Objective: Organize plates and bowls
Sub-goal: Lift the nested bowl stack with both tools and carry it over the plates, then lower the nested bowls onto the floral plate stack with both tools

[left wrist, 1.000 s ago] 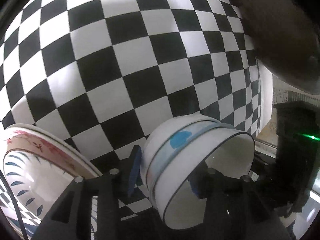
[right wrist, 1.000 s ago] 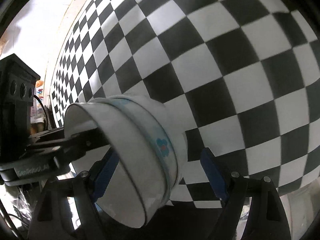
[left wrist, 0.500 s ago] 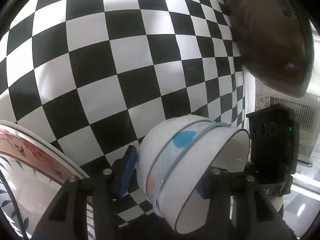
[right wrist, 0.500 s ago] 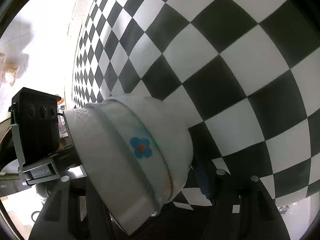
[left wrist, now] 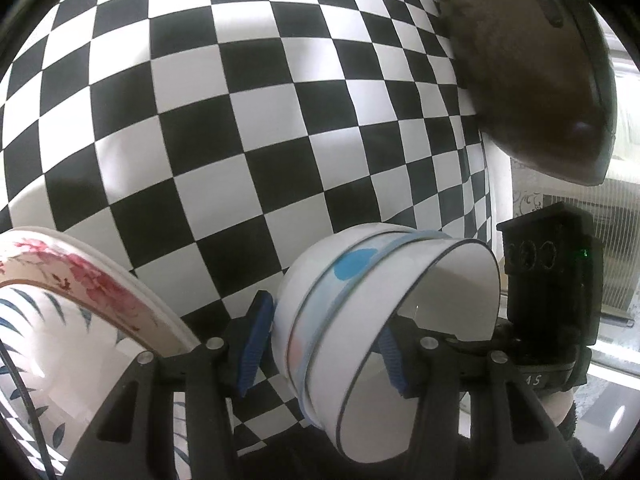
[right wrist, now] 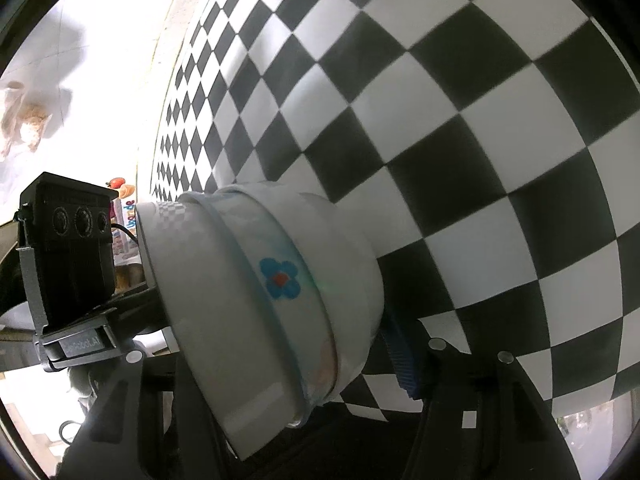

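A white bowl with a pale blue band and blue flower (left wrist: 384, 320) is held tilted on its side above the checkered table. My left gripper (left wrist: 324, 340) is shut on its wall, one blue pad outside, one inside. The same bowl shows in the right wrist view (right wrist: 272, 304), where my right gripper (right wrist: 304, 364) closes around it; its right blue pad touches the bowl's base, the left finger is hidden behind the bowl. A stack of plates, pink-flowered over blue-leafed (left wrist: 80, 320), lies at the lower left of the left wrist view.
The black-and-white checkered tablecloth (left wrist: 240, 120) fills both views. A dark brown oval dish (left wrist: 532, 72) sits at the upper right of the left wrist view. The table's edge and a bright wall (right wrist: 100, 60) lie to the left in the right wrist view.
The right gripper's fingers have closed in around the bowl. The bowl has tipped further onto its side and both grippers have shifted a little with it.
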### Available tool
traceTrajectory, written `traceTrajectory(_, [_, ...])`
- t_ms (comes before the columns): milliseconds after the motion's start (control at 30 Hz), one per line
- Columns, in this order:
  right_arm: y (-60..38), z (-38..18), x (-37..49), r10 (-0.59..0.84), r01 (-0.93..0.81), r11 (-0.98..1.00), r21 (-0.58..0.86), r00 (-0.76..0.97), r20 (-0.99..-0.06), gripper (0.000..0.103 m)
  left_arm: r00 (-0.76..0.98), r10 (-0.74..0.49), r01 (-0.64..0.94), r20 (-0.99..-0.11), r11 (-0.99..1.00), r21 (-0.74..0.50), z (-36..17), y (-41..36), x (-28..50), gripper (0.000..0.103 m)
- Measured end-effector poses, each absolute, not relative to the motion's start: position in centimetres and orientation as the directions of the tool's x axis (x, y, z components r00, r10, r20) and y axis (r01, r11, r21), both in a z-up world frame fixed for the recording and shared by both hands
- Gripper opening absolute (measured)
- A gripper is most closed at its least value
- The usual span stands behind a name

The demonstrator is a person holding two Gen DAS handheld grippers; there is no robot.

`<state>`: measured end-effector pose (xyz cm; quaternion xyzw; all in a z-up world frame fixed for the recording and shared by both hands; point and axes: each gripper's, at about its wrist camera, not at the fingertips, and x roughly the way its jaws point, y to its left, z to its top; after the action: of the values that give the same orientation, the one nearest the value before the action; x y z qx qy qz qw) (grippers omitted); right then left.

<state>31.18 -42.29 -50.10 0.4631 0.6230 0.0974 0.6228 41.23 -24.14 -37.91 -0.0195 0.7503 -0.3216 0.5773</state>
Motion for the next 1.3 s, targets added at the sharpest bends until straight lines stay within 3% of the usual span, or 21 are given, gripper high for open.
traceTrajectory(733, [-33.3, -41.4, 36.6, 0.721, 0.293, 0.622, 0.726, 0.147, -0.677, 0.059, -0.192, -0.422, 0.266, -0.886, 0.847, -0.461, -31.2, -15.2, 41.4, 0.047])
traceTrajectory(1300, [-20.5, -42.7, 40.2, 0.738, 0.173, 0.666, 0.726, -0.008, -0.675, 0.059, -0.122, -0.423, 0.098, -0.898, 0.895, -0.435, -32.5, -3.4, 41.6, 0.047])
